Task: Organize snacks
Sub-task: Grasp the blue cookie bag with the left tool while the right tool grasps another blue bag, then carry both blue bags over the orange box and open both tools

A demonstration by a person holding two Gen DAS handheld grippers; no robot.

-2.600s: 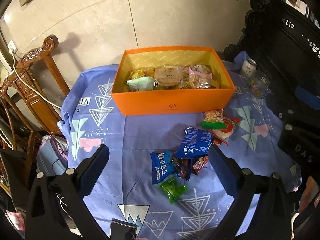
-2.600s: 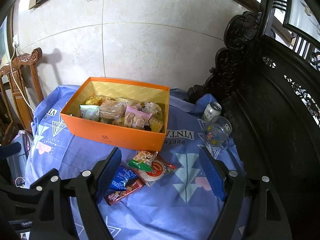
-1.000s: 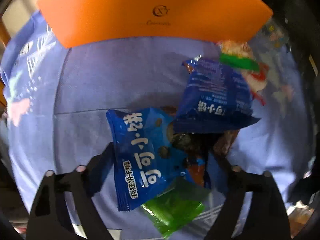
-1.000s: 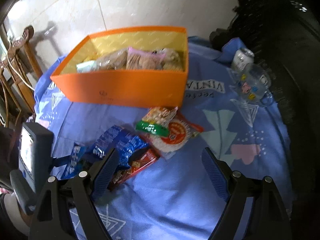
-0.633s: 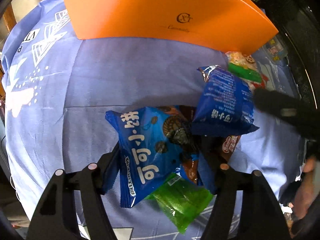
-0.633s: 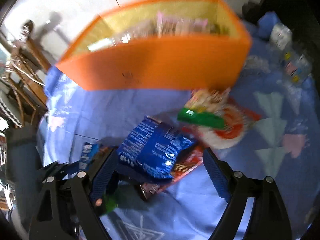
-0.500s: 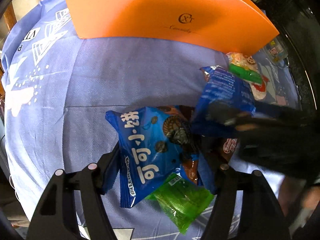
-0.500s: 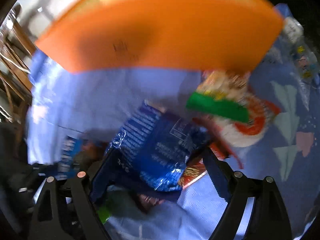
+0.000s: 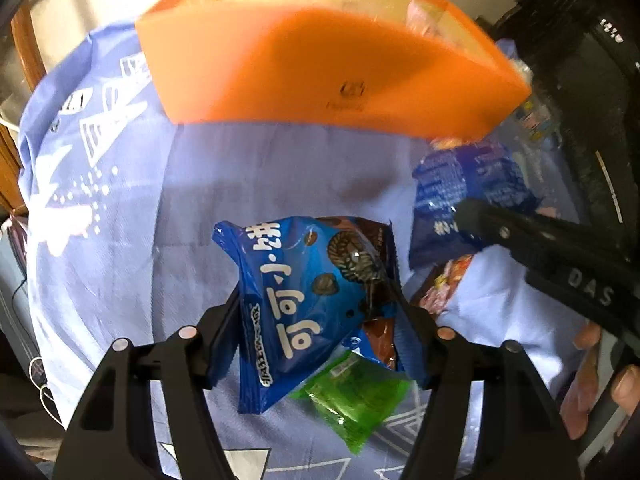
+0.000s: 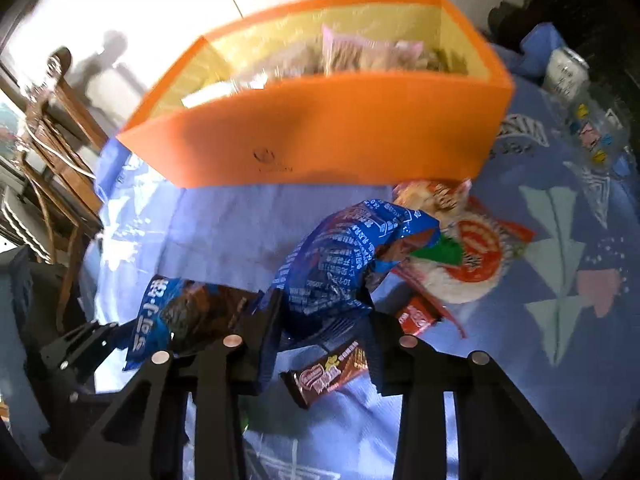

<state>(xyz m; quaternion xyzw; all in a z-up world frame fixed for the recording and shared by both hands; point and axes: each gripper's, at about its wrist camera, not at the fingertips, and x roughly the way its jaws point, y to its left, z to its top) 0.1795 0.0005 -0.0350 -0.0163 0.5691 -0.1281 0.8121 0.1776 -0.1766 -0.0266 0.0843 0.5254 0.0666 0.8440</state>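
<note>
Only the left wrist view shows the green packet (image 9: 352, 400). Both tongs angle steeply down: left tongs (image 9: 320, 320) closing around the blue cookie bag (image 9: 304, 304), right tongs (image 10: 324, 336) closing on another blue packet (image 10: 340, 260), before the orange box (image 10: 340, 136).

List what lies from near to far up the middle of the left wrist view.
green packet → blue cookie bag, between the closing jaws of the left gripper → bare blue tablecloth → orange box.
</note>
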